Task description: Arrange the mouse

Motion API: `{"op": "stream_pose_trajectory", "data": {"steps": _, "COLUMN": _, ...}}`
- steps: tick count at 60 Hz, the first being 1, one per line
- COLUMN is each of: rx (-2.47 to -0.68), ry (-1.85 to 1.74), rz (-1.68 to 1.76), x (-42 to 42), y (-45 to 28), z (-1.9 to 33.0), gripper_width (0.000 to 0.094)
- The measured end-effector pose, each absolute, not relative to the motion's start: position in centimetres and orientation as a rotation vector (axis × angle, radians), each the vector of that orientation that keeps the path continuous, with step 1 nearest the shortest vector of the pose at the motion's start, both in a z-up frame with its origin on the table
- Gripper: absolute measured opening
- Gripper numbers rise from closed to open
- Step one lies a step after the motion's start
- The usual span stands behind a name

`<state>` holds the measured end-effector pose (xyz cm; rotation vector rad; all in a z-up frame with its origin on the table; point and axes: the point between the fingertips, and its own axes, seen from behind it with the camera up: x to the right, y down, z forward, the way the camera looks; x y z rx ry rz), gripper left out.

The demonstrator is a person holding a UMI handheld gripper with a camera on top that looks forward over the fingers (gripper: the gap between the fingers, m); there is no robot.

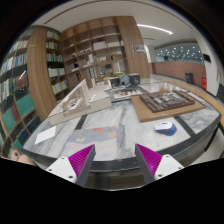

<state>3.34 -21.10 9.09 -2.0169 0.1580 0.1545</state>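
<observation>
- Bookshelves [85, 50] in wood fill the wall beyond the counter, with more shelving running down the left side.
- The counter [110, 130] has a pale, marbled top and stretches ahead of the tool towards the shelves.
- A wooden board [165, 102] lies along the counter's right edge, carrying dark items too small to tell apart.
- A white sheet [48, 134] lies near the counter's left edge.
- A small dark device [125, 82] stands near the counter's far edge; what it is cannot be told.
- The tool [117, 160] is held low over the counter's near edge, its two fingers set well apart with nothing between them; the magenta pads [76, 161] face each other across the gap.
- The mouse [165, 127], a small rounded thing with a blue patch, rests on the counter towards the right edge, just ahead of the right finger and beyond it, apart from both fingers and close to the near end of the board.
</observation>
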Motion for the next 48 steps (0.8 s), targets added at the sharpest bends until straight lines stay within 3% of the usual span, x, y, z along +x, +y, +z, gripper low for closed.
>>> {"op": "stream_pose_trajectory", "data": {"steps": 11, "rx": -2.010, "ry": 0.190, "rz": 0.027, "x": 11.0, "y": -21.8, "z": 9.9, "gripper_width": 0.0822}}
{"op": "stream_pose_trajectory", "data": {"steps": 32, "rx": -2.086, "ry": 0.154, "rz": -0.120, "x": 25.4, "y": -17.2, "z": 3.6, "gripper_width": 0.0818}}
{"op": "stream_pose_trajectory", "data": {"steps": 48, "rx": -2.089, "ry": 0.075, "rz": -0.077, "x": 28.2, "y": -11.2, "z": 0.8, "gripper_width": 0.0817}}
